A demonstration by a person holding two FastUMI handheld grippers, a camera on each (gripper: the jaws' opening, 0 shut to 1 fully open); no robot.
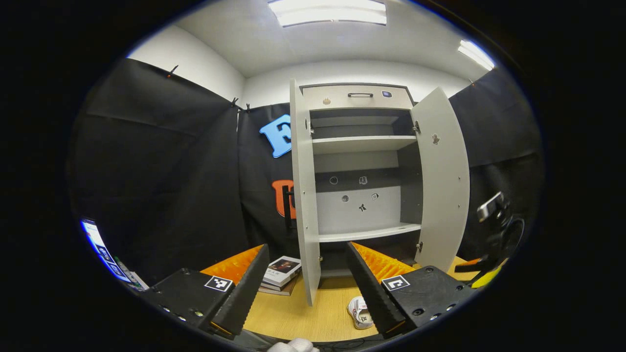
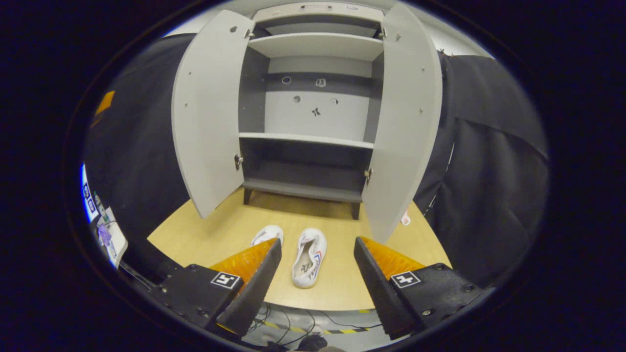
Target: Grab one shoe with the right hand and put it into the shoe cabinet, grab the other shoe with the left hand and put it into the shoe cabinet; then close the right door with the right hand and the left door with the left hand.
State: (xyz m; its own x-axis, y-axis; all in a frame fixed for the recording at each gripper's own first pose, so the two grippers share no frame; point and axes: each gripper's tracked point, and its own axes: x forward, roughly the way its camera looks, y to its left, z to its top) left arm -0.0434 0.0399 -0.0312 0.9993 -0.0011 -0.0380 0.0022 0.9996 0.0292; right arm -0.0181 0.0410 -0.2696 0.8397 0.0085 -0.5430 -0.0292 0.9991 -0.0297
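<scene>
Both claws hang released with nothing between their ridged, wedge-shaped fingers: the right gripper (image 2: 318,254) is aimed down at two white shoes lying side by side on the pale wood-grain table (image 2: 342,288), the right shoe (image 2: 309,257) between its fingers and the left shoe (image 2: 267,234) partly behind one finger. The left gripper (image 1: 308,259) faces the flat grey shoe cabinet (image 1: 362,161), both doors swung wide. Its view alone catches stacked books (image 1: 279,274) beside the left door (image 1: 303,195).
</scene>
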